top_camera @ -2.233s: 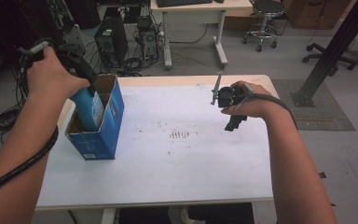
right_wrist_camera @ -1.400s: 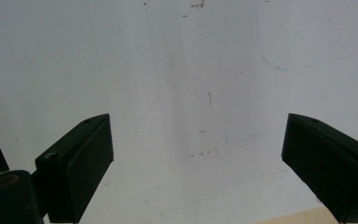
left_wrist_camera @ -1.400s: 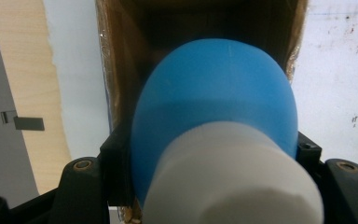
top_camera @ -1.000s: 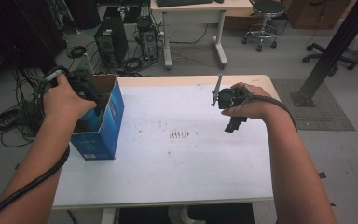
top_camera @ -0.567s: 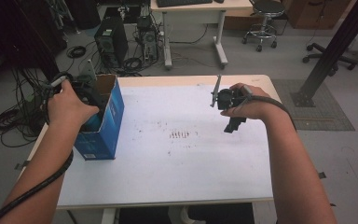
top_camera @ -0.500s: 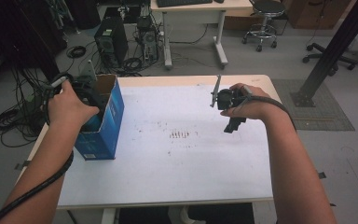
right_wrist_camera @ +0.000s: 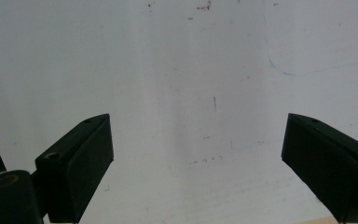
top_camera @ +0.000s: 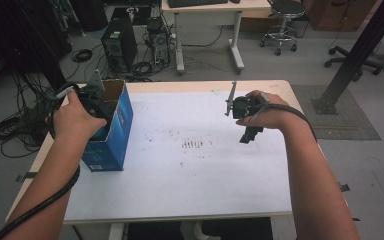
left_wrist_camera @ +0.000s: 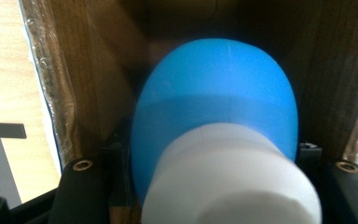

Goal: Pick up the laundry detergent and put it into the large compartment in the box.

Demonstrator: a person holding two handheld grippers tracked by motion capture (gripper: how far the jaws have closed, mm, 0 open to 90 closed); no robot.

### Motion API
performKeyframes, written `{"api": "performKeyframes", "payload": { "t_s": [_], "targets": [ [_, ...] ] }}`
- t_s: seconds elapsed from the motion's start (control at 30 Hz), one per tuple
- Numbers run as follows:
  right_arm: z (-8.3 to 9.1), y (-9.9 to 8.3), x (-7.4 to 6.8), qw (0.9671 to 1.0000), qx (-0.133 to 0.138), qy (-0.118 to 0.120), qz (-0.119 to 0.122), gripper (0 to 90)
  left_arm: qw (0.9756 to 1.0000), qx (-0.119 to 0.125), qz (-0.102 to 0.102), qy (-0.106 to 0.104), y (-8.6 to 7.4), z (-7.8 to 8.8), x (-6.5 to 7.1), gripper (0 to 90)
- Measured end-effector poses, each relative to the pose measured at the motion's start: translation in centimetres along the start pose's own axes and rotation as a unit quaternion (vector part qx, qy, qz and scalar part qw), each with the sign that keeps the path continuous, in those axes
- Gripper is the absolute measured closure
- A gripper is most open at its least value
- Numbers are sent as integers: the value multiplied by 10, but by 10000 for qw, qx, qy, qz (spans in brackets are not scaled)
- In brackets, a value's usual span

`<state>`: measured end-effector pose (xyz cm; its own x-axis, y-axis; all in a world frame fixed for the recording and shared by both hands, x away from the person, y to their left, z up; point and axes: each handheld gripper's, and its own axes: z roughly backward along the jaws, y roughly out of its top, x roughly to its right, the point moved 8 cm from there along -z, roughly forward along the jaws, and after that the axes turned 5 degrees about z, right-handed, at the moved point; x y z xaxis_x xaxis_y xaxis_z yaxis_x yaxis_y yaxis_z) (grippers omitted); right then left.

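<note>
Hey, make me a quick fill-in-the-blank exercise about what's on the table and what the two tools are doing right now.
1. The left tool is shut on a blue ____ with a white cap.
2. The bottle is inside a box whose outside is ____.
3. The right tool hangs over the white table with its jaws ____.
4. The box stands at the table's ____ edge in the high view.

Missing words: bottle; blue; open; left

left tongs (top_camera: 92, 102) in blue box (top_camera: 111, 135) | right tongs (top_camera: 246, 136) above table (top_camera: 190, 190)
</note>
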<state>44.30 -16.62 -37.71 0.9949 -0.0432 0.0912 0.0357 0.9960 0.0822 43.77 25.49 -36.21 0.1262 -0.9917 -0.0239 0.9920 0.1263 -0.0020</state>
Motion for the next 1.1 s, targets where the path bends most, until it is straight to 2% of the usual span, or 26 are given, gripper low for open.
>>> {"api": "performKeyframes", "payload": {
  "t_s": [0.57, 0.7, 0.93, 1.1],
  "targets": [
    [0, 0, 0, 10000, 18, -10, 29, 89, 10000, 40, -44, 35, 0, -1, 0, 368],
    [0, -1, -1, 10000, 35, -7, -3, 89, 9999, 85, -66, 120, 0, 2, 0, 339],
    [0, -1, -3, 10000, 33, 12, -25, 89, 9999, 102, -21, 135, 0, 2, -1, 288],
    [0, -2, -3, 10000, 37, 5, -21, 89, 9998, 128, -36, 136, -1, 3, -1, 282]
  ]
}}
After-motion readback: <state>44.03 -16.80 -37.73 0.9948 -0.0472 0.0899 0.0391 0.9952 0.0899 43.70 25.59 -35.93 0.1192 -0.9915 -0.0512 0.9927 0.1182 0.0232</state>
